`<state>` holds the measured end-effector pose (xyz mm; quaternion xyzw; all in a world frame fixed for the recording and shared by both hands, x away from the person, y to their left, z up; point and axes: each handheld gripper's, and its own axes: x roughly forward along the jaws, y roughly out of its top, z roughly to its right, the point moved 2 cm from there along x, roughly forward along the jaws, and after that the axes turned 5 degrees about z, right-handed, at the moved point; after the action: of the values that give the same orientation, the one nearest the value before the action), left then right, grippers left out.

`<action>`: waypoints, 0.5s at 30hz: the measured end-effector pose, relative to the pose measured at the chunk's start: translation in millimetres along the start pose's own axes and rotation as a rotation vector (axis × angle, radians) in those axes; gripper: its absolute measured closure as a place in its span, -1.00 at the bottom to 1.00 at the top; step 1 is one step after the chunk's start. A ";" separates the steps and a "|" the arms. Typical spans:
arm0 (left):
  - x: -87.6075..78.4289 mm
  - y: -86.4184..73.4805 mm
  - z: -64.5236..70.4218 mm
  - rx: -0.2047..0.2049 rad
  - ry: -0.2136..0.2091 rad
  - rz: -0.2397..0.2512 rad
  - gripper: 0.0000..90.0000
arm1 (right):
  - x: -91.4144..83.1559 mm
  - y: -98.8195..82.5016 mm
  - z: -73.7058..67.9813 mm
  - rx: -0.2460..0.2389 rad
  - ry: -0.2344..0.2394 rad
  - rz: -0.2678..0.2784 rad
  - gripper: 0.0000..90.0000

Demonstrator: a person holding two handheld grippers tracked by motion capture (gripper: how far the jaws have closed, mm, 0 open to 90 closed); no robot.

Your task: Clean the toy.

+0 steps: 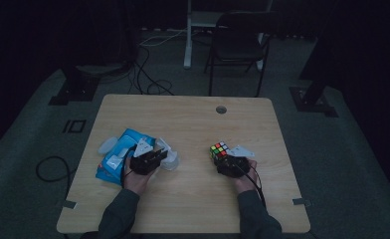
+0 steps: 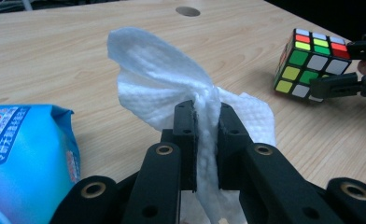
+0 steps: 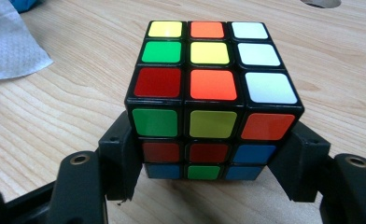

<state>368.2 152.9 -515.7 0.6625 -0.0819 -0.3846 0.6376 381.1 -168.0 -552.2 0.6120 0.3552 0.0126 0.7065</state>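
The left gripper (image 2: 207,116) has its fingers pinched tight on a white wet wipe (image 2: 172,79) pulled free of the blue pack (image 2: 22,154), the right gripper (image 3: 214,158) clamps the puzzle cube (image 3: 209,93) between its fingers just above the counter (image 1: 193,199), so I judge both pickups done and wiping the cube left.

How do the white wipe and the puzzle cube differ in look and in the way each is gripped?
The wipe is plain white, soft and crumpled; the cube is rigid, with multicoloured squares. The left gripper pinches the wipe in a narrow bunch; the right gripper clamps the cube's two sides, jaws wider apart. Both are held just above the wooden table.
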 end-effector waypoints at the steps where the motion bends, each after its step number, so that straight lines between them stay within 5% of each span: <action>1: 0.1 -0.7 -0.6 0.000 0.002 -0.002 0.83 | 0.5 -0.4 0.2 -0.001 0.001 -0.003 -0.24; 15: 1.6 -3.8 -2.2 -0.007 0.010 -0.010 0.82 | 4.4 -4.0 1.4 0.012 -0.001 -0.021 -0.24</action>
<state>369.2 154.3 -520.0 0.6627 -0.0740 -0.3846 0.6384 383.5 -168.2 -557.8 0.6127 0.3611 0.0027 0.7030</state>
